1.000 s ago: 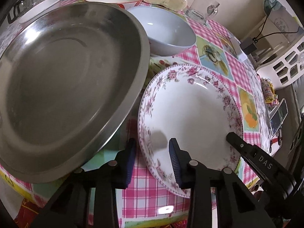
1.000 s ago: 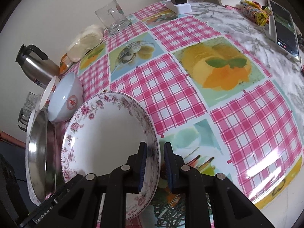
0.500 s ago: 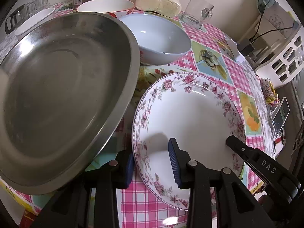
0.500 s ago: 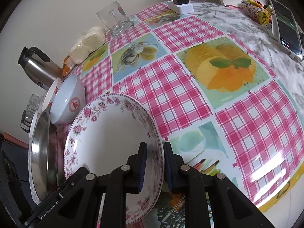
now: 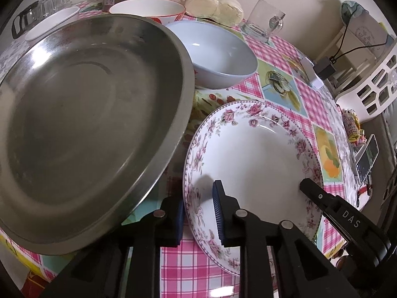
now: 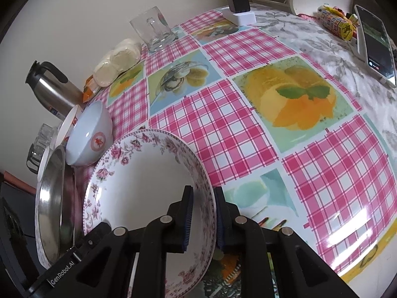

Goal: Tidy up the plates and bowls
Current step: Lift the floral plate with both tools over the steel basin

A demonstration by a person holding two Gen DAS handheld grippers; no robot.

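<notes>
I had the floral plate (image 5: 250, 164) pinched at two places on its rim: my left gripper (image 5: 198, 219) had just been closing and now had one pad inside the bowl of the plate and one outside, tight on the near-left edge, while my right gripper (image 6: 202, 219) sat clamped narrow on the opposite edge, the rim between its pads. The plate lay on the checked tablecloth (image 6: 223, 124), just beside the big steel pan (image 5: 86, 124), whose rim overhung the gap on the plate's left. A blue bowl (image 5: 220, 57) stood behind it, near but apart, with a white bowl (image 5: 147, 8) farther back. My worry was the glaze. Both grips were thin bites on a smooth, sloped rim, and if one hand lifted ahead of the other the plate would tilt and could slide out of the lower pads. The pan was the other hazard: swinging the plate left while low would knock its rim against the steel, and my left outer finger (image 5: 173, 223) already stood close under that lip. A hard squeeze on china so near the edge could also chip it.
</notes>
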